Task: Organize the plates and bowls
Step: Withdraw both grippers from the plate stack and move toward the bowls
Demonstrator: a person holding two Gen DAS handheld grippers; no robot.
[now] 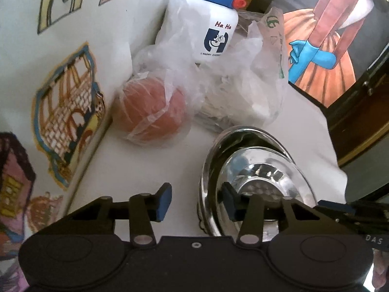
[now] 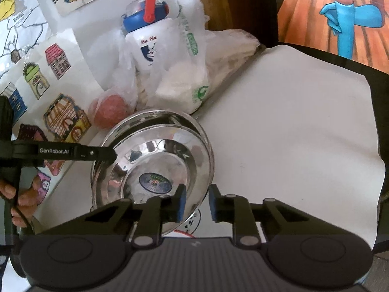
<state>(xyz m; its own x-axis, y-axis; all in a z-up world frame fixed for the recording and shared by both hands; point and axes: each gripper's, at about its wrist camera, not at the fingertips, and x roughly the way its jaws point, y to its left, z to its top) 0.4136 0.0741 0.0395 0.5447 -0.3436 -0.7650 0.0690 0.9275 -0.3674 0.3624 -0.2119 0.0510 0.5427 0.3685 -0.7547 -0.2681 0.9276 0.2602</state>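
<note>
Both tools gape astride the bowl (image 2: 155, 160) rim.

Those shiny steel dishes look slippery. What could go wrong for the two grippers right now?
1. The right gripper straddles the rim of the stacked steel bowls with its jaws still apart; the polished rim might slip as they close.
2. The left gripper also sits open at the opposite rim, so an uneven lift could tilt the nested stack.
3. The water bottle and the plastic bags stand close behind; a shove could knock them.
</note>
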